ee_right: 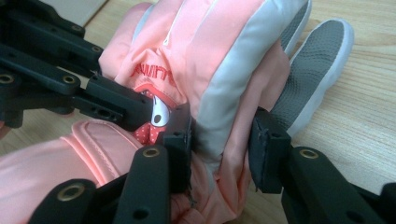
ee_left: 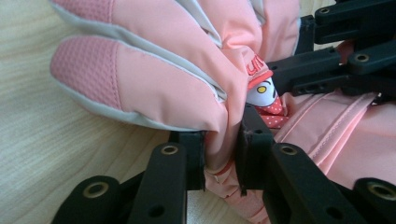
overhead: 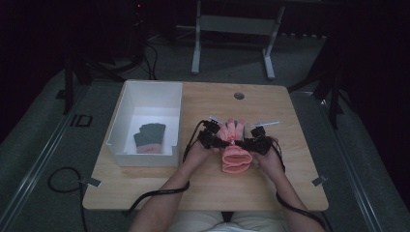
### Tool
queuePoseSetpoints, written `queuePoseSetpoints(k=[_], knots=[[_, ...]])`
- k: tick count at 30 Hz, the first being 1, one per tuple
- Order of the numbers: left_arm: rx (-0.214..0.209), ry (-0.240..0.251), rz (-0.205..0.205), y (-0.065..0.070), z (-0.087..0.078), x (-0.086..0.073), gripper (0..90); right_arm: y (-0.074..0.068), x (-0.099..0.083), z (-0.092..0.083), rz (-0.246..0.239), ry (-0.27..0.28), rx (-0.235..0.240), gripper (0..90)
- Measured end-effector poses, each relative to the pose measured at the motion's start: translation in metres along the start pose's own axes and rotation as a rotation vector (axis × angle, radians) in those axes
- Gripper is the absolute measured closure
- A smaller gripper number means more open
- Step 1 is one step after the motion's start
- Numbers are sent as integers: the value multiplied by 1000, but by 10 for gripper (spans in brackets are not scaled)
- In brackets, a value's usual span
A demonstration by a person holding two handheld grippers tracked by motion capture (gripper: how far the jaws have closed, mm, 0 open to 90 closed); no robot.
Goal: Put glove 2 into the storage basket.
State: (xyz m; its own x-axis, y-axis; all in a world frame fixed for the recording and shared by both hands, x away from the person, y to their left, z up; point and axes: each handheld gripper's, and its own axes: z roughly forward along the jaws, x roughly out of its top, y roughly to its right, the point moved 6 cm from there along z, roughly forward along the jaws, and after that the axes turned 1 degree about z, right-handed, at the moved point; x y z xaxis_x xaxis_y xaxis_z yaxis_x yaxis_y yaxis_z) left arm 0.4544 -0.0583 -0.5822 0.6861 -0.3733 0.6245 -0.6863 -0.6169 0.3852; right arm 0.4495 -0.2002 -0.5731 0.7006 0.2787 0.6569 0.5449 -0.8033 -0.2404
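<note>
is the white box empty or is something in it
Not empty. The white box holds one dark grey glove lying flat on its floor; the pink glove is outside it, on the table.

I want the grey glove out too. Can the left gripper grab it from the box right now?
Probably not yet. The left gripper is shut on the pink glove. The grey glove lies uncovered in the open box nearby, so nothing else blocks it.

Looks like a lab or test room, dimly lit: a bare wooden counter (overhead: 290,145) stands on grey carpet (overhead: 48,125). Cables (overhead: 60,181) trail across the floor, and a white metal frame (overhead: 232,29) stands behind.
</note>
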Motion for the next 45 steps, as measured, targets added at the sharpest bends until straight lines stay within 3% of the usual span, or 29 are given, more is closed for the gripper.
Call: queuePoseSetpoints(k=[10,11,20,30,31,45], knots=[[-6,35,18,12,-19,11,784,-7,7,-17,17,59,26,665],[2,44,39,16,-26,15,783,-9,11,-23,19,77,30,665],[15,67,77,28,-53,32,785,-20,28,-45,8,129,45,669],[45,92,121,41,-96,53,785,-43,58,-73,-28,190,53,670],[46,107,122,40,-106,57,784,-48,65,-78,-32,203,59,670],[110,111,144,40,-164,71,787,-88,109,-90,-90,246,98,670]])
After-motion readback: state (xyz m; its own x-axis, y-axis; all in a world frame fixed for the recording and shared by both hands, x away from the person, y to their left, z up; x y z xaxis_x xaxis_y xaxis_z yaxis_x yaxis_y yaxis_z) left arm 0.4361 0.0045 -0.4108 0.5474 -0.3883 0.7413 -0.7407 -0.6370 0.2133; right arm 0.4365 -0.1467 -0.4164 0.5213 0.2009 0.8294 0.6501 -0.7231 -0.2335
